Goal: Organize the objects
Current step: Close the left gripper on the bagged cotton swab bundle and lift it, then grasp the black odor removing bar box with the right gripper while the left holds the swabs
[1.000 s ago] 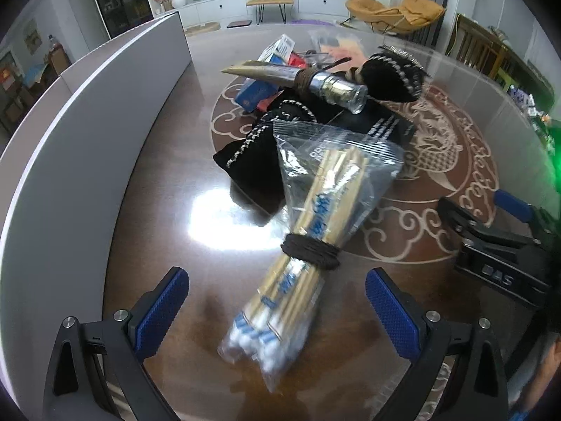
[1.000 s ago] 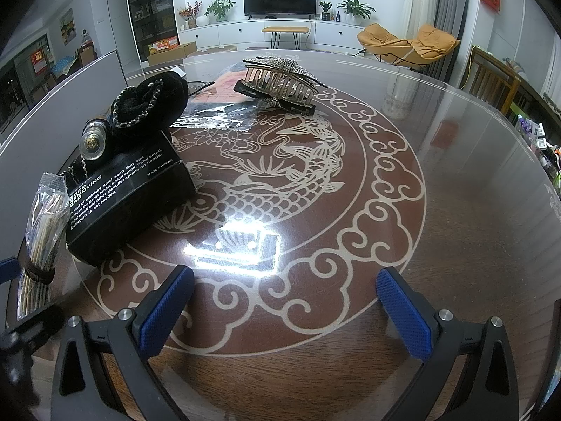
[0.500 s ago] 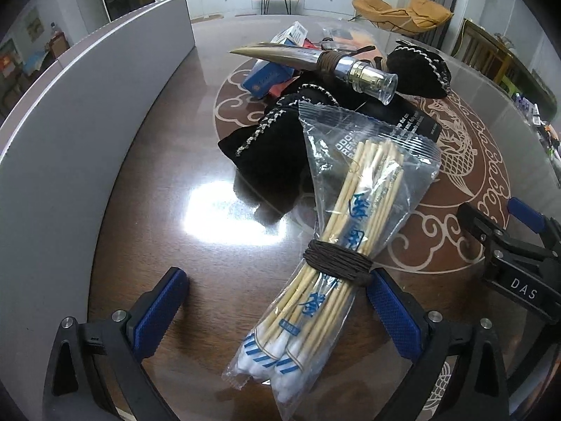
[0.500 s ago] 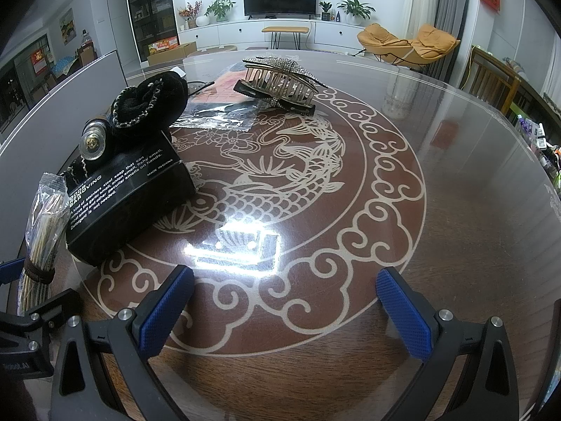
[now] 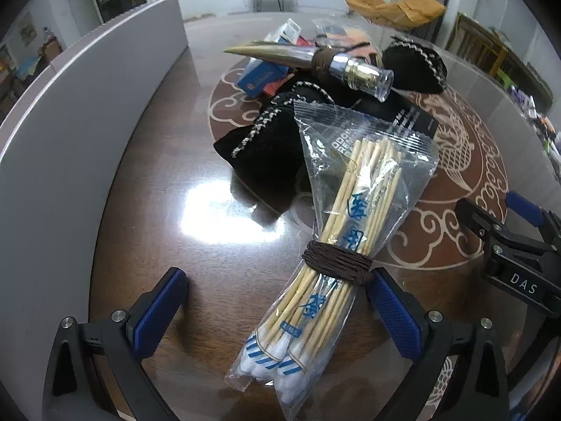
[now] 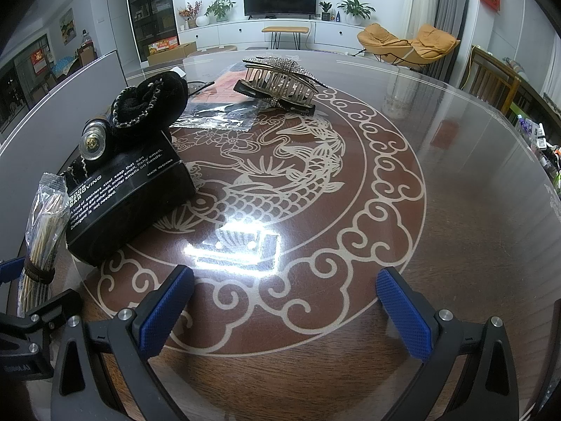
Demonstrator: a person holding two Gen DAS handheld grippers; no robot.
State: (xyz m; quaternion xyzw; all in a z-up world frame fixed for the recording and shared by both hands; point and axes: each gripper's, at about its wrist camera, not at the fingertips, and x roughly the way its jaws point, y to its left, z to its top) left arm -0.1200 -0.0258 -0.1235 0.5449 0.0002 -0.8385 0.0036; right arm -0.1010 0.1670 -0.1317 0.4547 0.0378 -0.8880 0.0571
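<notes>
Clear plastic bag of wooden cotton swabs [image 5: 342, 245], tied with brown cord, now framed between the spread-open left gripper [image 5: 277, 303], closer than before; ready for grasping. At 1 o'clock, black box [image 6: 122, 198] reading "MADE IN CHINA". Right gripper [image 6: 284, 301] open, idle, marked "DAS".

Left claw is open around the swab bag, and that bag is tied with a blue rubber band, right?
Not quite. The left wrist view shows the left claw open around the swab bag, but the tie is a dark brown cord, not a blue rubber band.
</notes>
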